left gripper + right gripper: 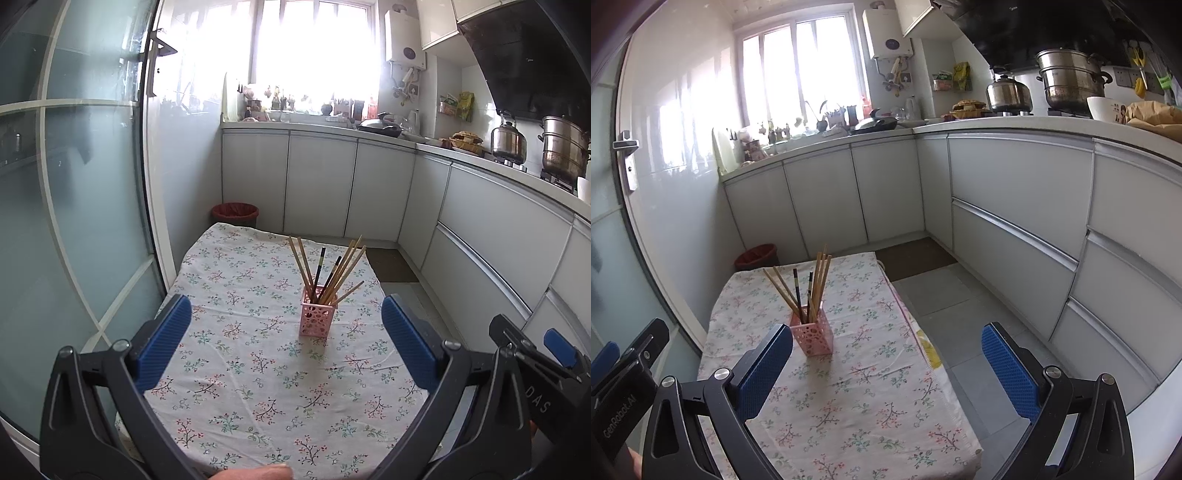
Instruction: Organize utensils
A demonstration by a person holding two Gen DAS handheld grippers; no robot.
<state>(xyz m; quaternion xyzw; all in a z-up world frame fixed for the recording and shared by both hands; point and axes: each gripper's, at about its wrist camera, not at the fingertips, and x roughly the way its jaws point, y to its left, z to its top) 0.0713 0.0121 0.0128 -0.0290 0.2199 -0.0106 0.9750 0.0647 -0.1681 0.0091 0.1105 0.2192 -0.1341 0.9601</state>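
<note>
A pink perforated holder (317,316) stands upright on the floral tablecloth (236,369), with several wooden and two dark chopsticks (325,269) leaning in it. My left gripper (286,343) is open and empty, held above the near part of the table, short of the holder. In the right wrist view the holder (812,338) with the chopsticks (809,288) stands just past the left fingertip (775,350). My right gripper (886,362) is open and empty, over the table's right edge. The right gripper also shows in the left wrist view (554,350).
White kitchen cabinets (1015,221) run along the back and right, with pots (1067,79) on the counter. A red bin (235,214) stands beyond the table's far end. A glass door (74,221) is close on the left. A brown mat (916,258) lies on the grey floor.
</note>
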